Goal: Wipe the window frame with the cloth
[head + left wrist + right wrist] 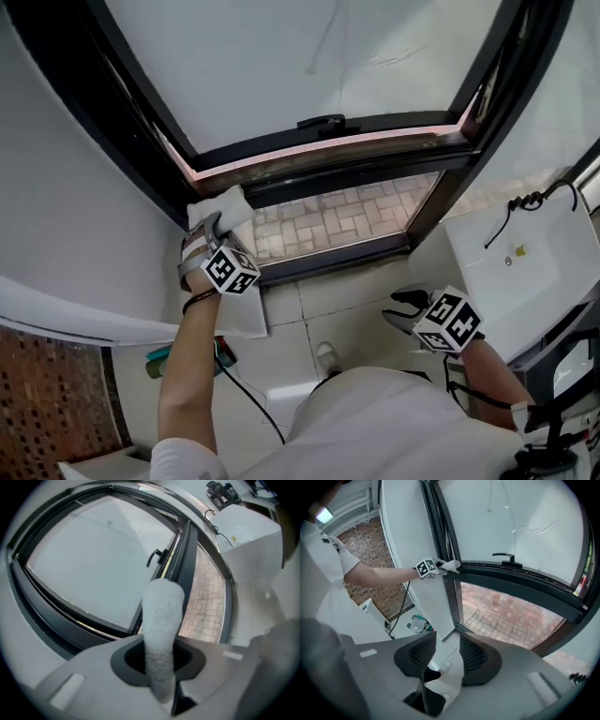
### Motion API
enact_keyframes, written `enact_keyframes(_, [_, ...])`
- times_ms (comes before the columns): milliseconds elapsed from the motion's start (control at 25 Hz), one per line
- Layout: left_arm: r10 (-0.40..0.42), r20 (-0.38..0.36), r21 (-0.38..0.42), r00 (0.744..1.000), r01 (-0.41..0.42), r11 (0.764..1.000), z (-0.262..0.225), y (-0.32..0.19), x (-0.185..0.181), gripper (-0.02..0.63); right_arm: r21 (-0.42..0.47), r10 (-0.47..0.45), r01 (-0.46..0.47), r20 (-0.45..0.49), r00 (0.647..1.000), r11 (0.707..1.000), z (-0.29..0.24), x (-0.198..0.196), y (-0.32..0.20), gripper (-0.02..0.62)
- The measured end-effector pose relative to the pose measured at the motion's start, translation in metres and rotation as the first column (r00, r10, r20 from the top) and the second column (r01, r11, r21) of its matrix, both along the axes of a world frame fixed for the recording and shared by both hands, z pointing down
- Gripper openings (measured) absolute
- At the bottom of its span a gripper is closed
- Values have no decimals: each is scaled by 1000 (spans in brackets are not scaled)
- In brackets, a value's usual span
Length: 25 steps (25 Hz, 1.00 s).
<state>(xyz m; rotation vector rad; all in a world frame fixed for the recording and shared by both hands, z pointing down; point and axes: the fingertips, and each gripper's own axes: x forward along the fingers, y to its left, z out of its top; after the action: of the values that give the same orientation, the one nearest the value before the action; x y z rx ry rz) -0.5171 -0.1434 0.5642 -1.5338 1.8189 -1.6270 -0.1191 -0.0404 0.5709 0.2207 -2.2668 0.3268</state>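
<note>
Head view: fluffy white cloth [223, 212] bunched against dark window frame [328, 167].

Straight ahead of you a dark window frame [375, 173] holds a sash tilted open. Its pane [309, 66] is a flat, bright white, and a black handle [321, 123] sits on its lower rail. Through the lower glass you look down on brick paving [337, 217] outside, lit by daylight. A plain white wall [75, 187] runs along your left, and lower on that side is a stretch of red-brown brick wall [47, 394]. The floor [319, 300] under you is pale tile. At your right stands a white box-shaped unit [525, 272] with a black cable [530, 202] lying on top.
</note>
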Motion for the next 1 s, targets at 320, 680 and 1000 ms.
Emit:
enact_keyframes(320, [-14, -180, 50, 984, 23, 998, 12, 87, 116, 92, 42, 29, -31, 50, 998, 999, 7, 85, 17, 155])
enact_keyframes(680, [-15, -365, 67, 931, 42, 997, 8, 238, 288, 92, 29, -25, 22, 133, 991, 999, 7, 163, 61, 155])
enact_keyframes(1000, [56, -399, 103, 915, -16, 995, -29, 263, 362, 92, 49, 2, -13, 202, 979, 999, -14, 204, 72, 156])
